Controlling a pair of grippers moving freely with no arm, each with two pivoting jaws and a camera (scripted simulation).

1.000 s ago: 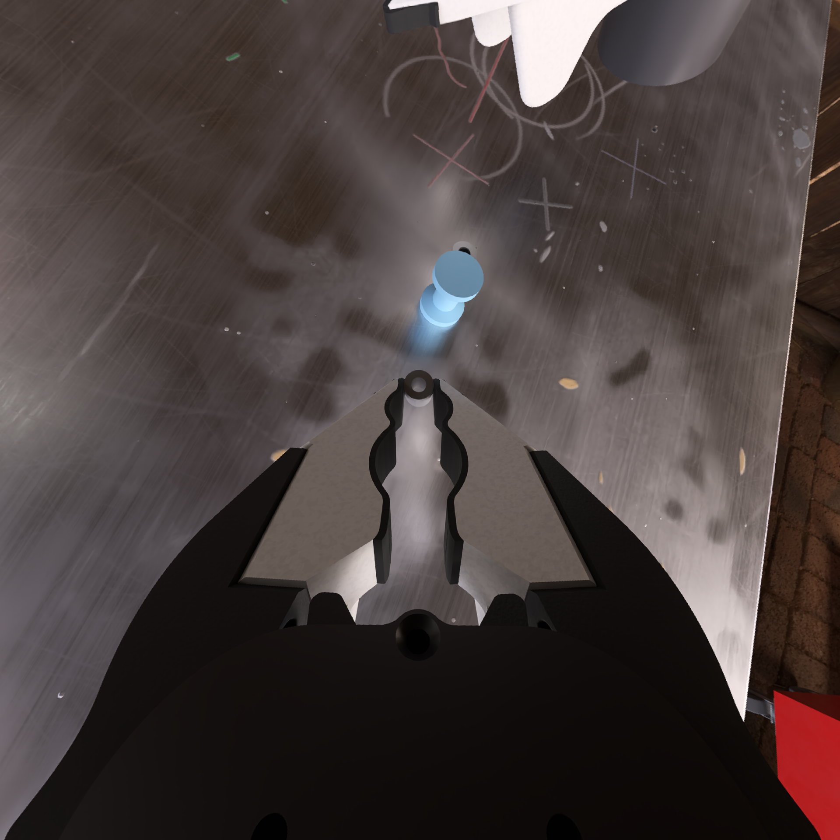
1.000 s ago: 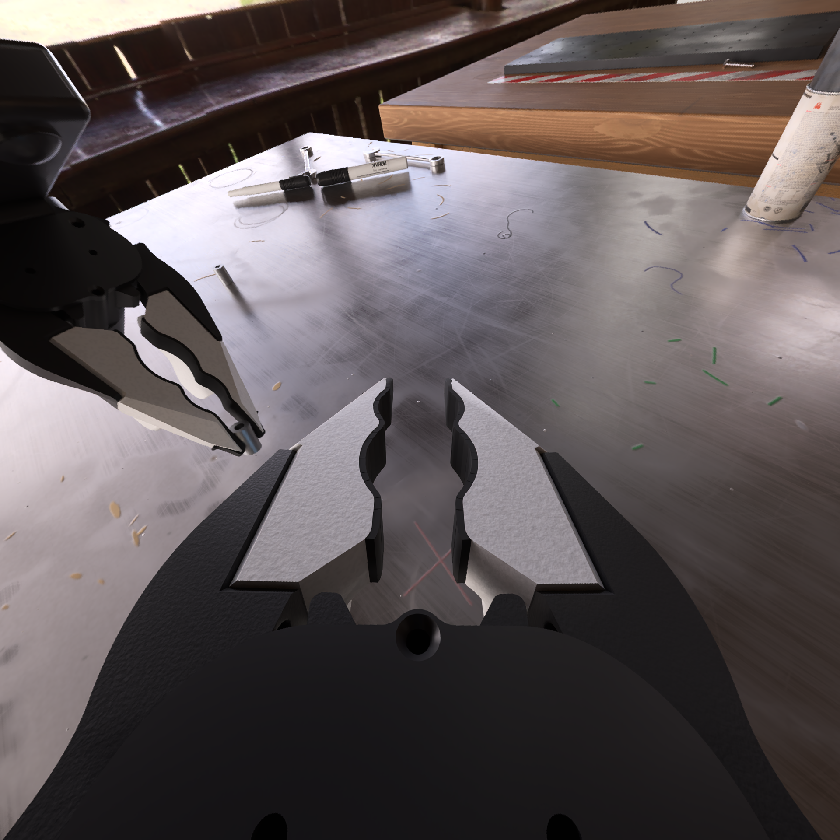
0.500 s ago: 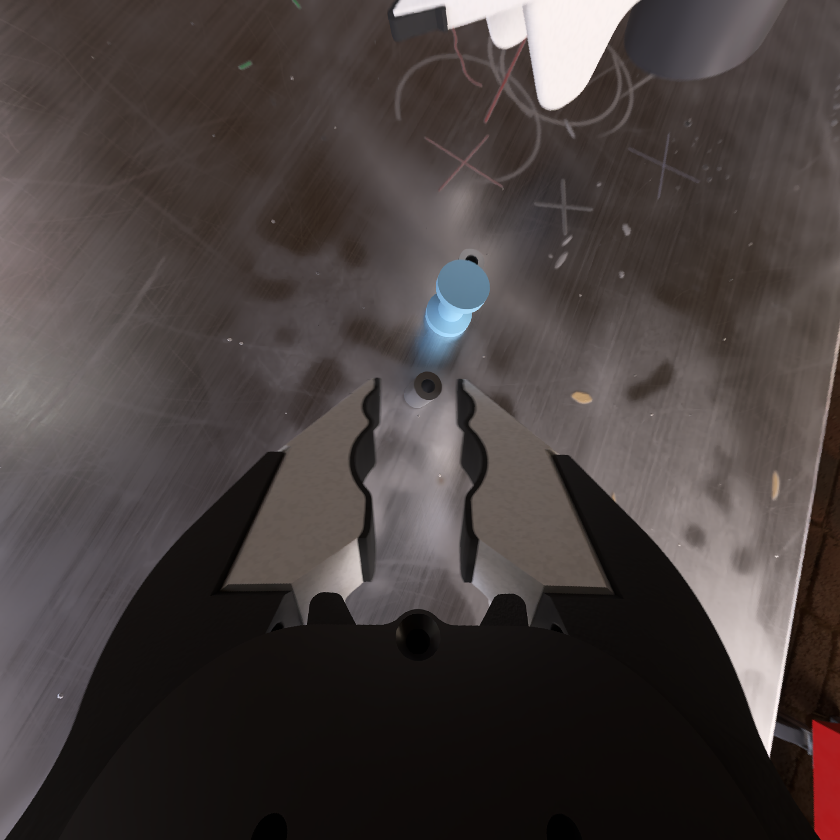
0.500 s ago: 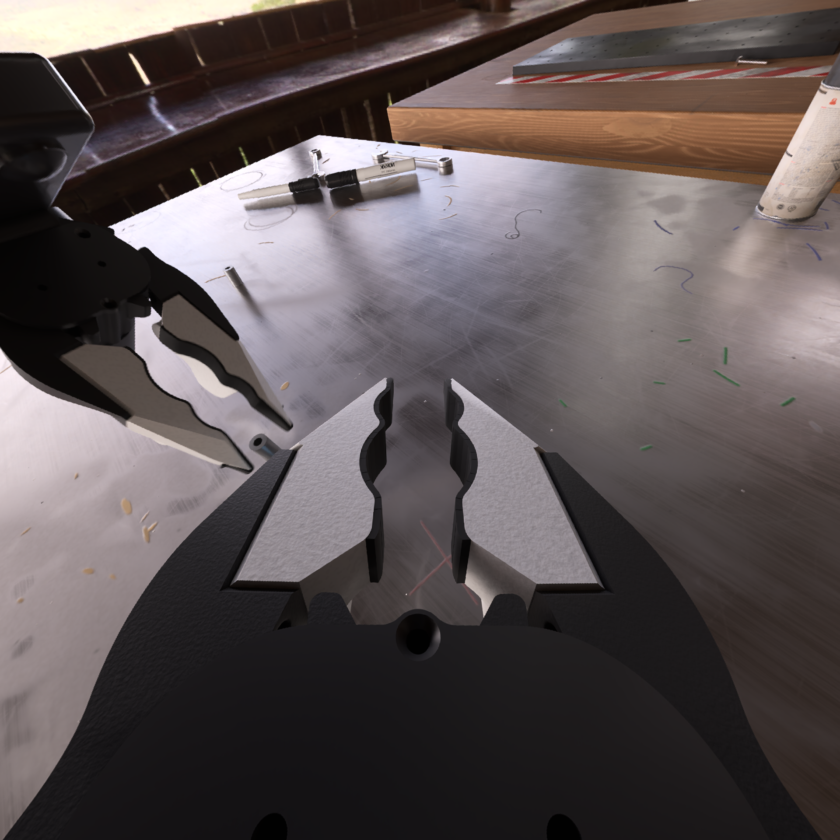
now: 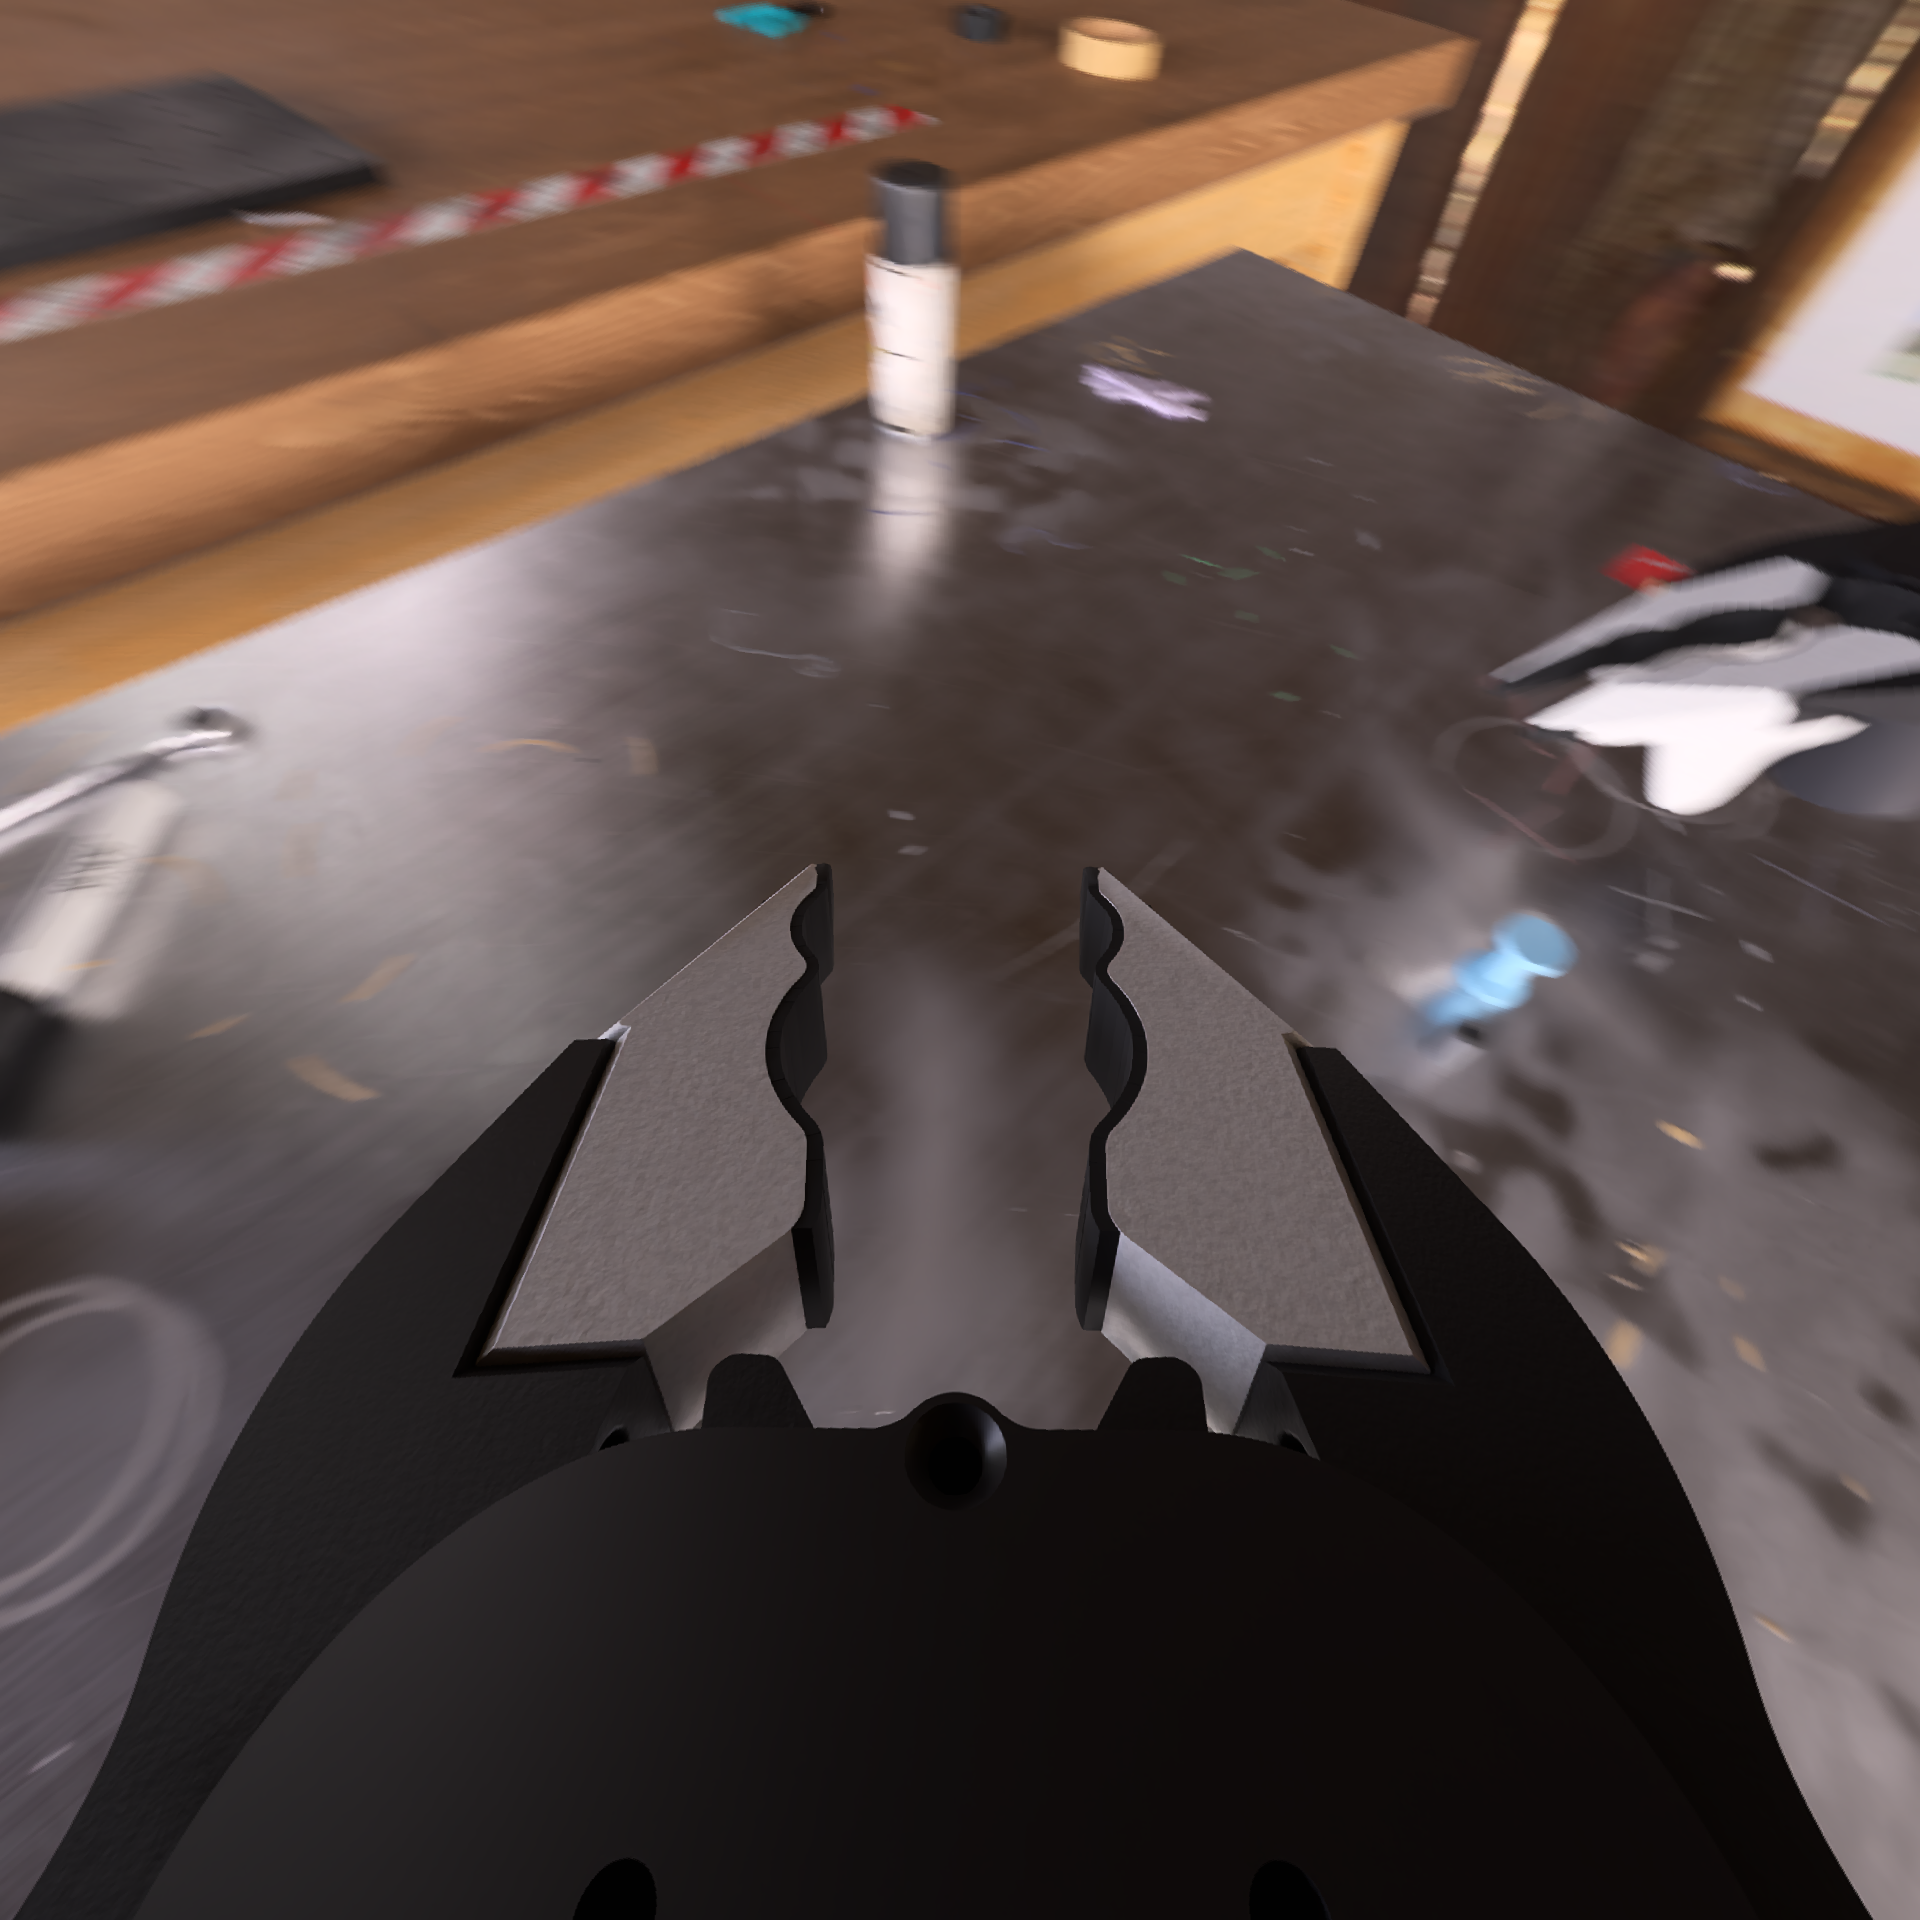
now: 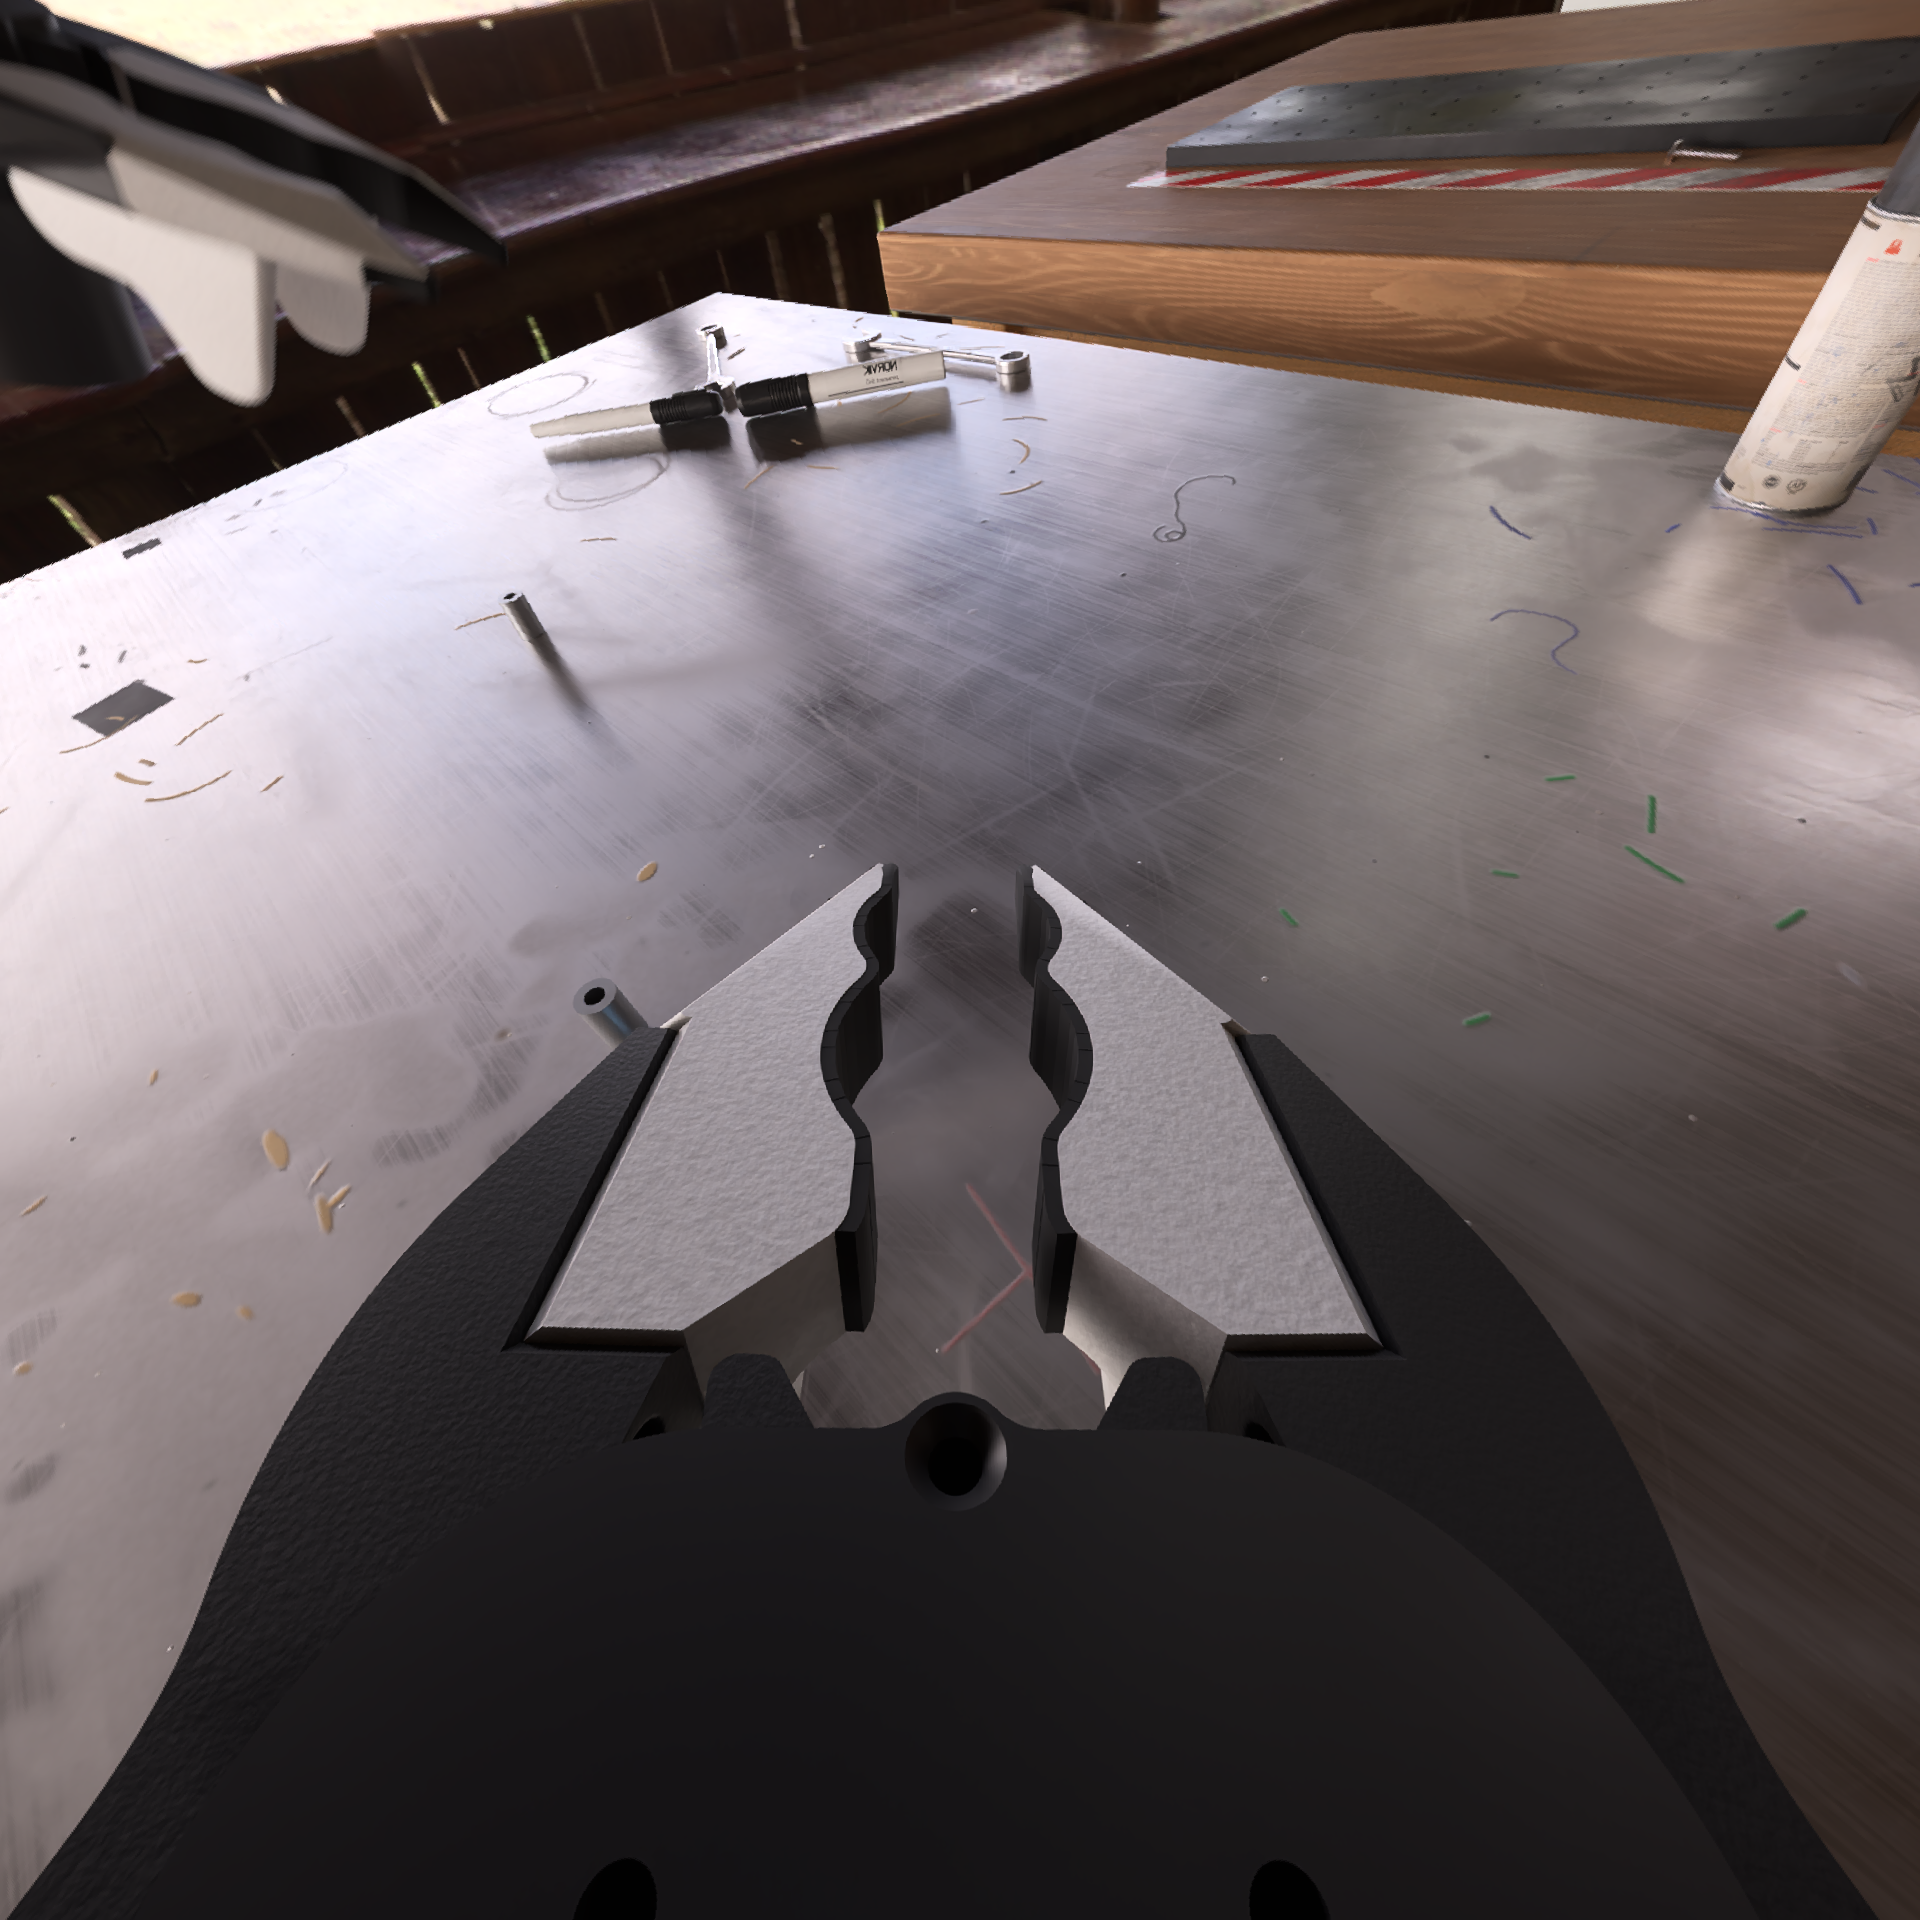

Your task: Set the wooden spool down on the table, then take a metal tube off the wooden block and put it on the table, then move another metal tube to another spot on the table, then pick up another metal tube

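My left gripper (image 5: 954, 883) is open and empty, held above the metal table (image 5: 623, 727); it also shows high at the top left of the right wrist view (image 6: 239, 270). My right gripper (image 6: 958, 883) is open and empty, low over the table. A short metal tube (image 6: 608, 1008) sits on the table just left of my right gripper's left finger, its lower end hidden. A second metal tube (image 6: 525, 618) stands farther back on the left. A light blue spool-shaped piece (image 5: 1496, 977) lies on the table to the right of my left gripper, near my right gripper (image 5: 1714, 707).
A white spray can (image 6: 1829, 343) stands at the table's far right. Two markers (image 6: 748, 400) and a small wrench (image 6: 997, 364) lie at the far edge. A raised wooden bench (image 6: 1351, 281) with a black plate (image 6: 1538, 114) runs behind the table. The left wrist view is blurred.
My left gripper opened and let go of the metal tube, which stays on the table. It then rose and tilted up to look across the table. My right gripper barely moved.
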